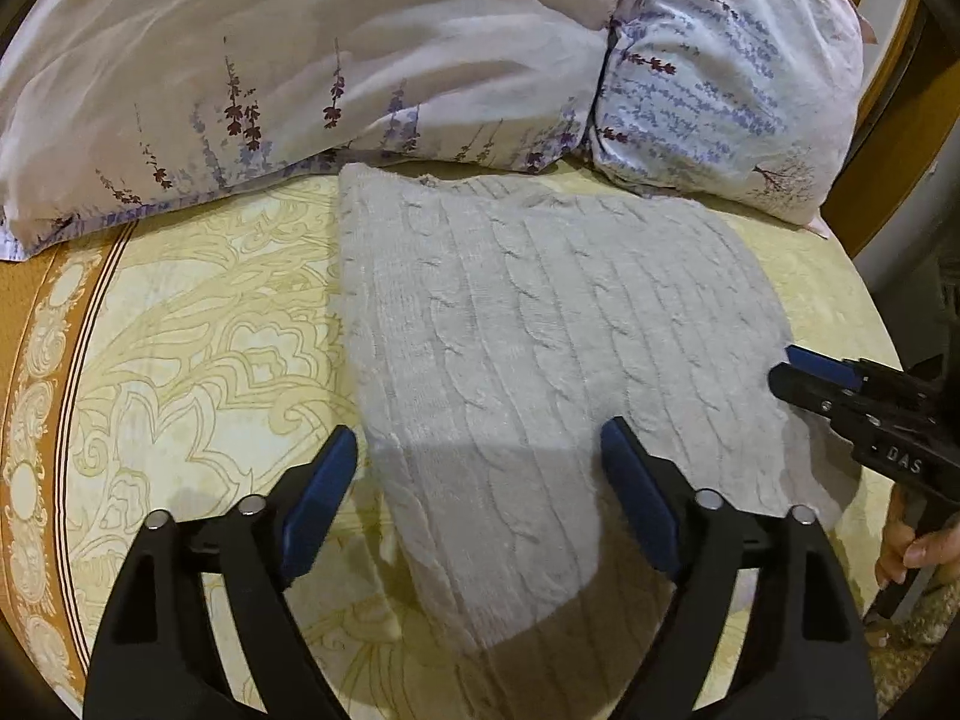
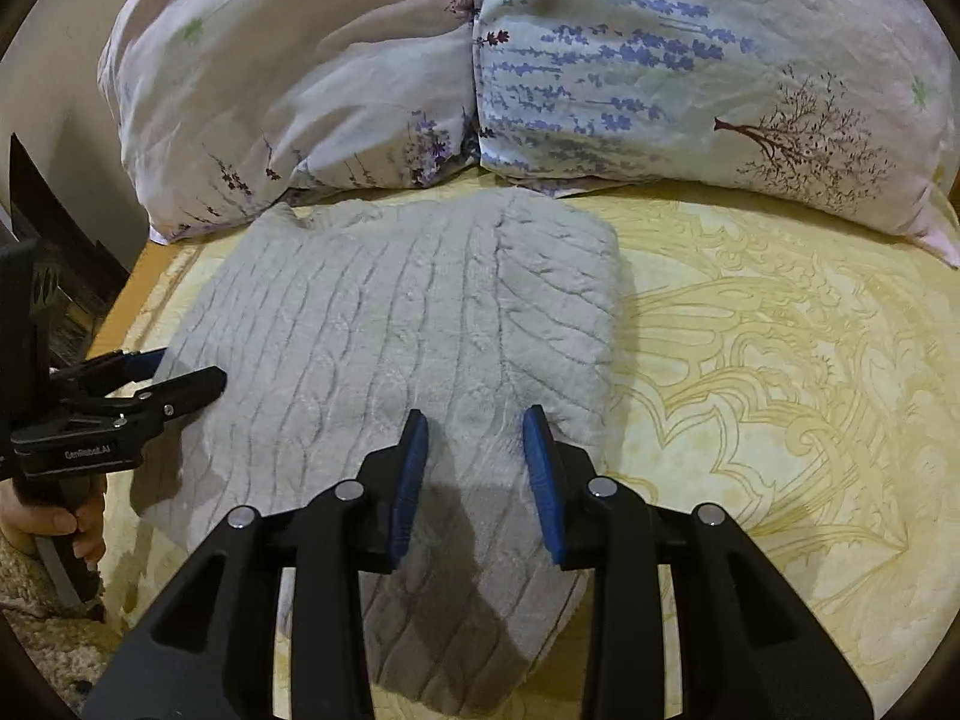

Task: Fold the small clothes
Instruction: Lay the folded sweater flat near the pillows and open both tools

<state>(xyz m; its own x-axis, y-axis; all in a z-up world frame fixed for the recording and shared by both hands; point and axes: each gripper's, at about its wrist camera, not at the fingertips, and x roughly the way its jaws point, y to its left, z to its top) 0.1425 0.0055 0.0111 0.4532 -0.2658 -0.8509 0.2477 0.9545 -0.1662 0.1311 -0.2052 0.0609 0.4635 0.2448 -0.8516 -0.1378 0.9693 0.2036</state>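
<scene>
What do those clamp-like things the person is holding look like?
Each gripper, left and right, is a black plastic frame with silver rivets and two fingers faced with blue pads. White lettering marks the bodies. A bare hand grips a grey trigger handle.

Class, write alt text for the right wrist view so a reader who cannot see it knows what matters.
A grey cable-knit sweater lies partly folded on a yellow patterned bedsheet, with the right gripper open just above its near end. The left gripper is at the sweater's left edge, and two floral pillows lie behind.
</scene>
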